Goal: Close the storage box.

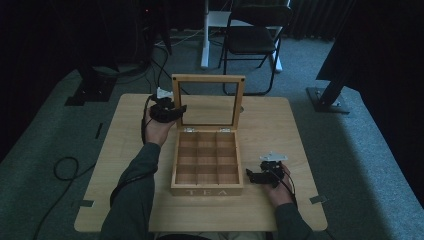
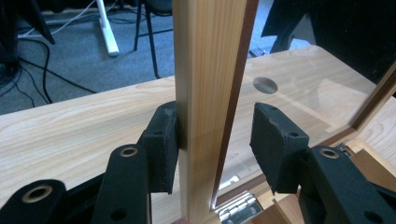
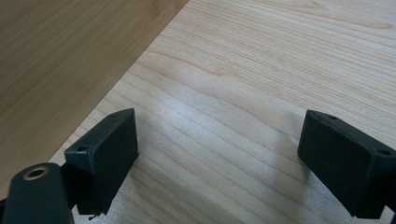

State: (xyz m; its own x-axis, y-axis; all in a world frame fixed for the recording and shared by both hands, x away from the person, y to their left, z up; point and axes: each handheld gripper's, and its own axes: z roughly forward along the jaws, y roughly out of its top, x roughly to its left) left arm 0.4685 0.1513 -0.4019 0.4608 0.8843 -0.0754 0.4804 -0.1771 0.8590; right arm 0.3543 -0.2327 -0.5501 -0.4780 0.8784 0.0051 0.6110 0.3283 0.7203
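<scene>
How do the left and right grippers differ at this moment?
The left gripper has the tea box lid's frame between its jaws, one pad touching, the other apart; the right gripper has nothing between its wide jaws. The left is by the lid; the right is beside the box. Both have black pads.

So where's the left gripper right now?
In the high view the left gripper is at the left edge of the upright lid, jaws straddling its frame above the tea box.

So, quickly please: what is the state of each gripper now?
Left gripper: open around the lid frame; one pad touches it.
Right gripper: open, empty, over the table.
</scene>
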